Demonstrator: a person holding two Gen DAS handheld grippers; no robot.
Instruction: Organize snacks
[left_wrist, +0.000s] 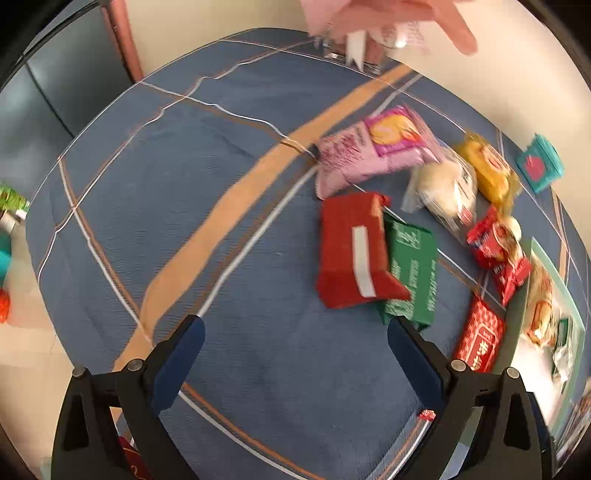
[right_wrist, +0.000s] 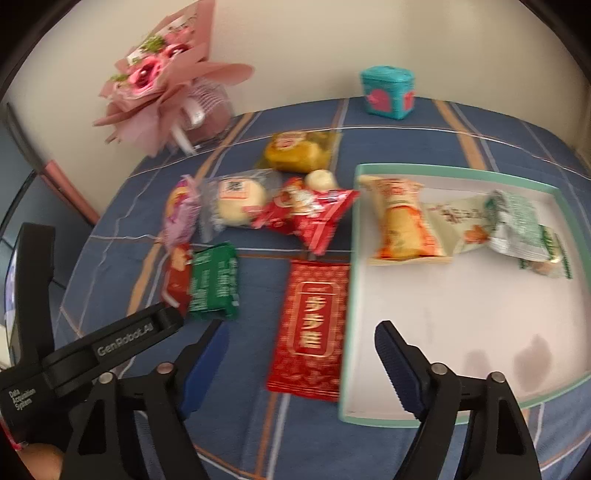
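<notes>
So three snacks sit in the tray (right_wrist: 461, 171) ahead-right of the empty, part-open right gripper (right_wrist: 301, 343); the red packet (right_wrist: 314, 328) just ahead and others remain outside. The left gripper (left_wrist: 295, 332) gapes empty too.

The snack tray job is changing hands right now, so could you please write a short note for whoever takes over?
Left tongs: open, empty, over bare cloth near the dark red packet and green packet.
Right tongs: open, nothing gripped, above the red patterned packet beside the tray.
Done: three packets lie in the tray: orange, pale and green-white.
Left: the packets on the cloth, including pink, bun, yellow and bright red.
</notes>
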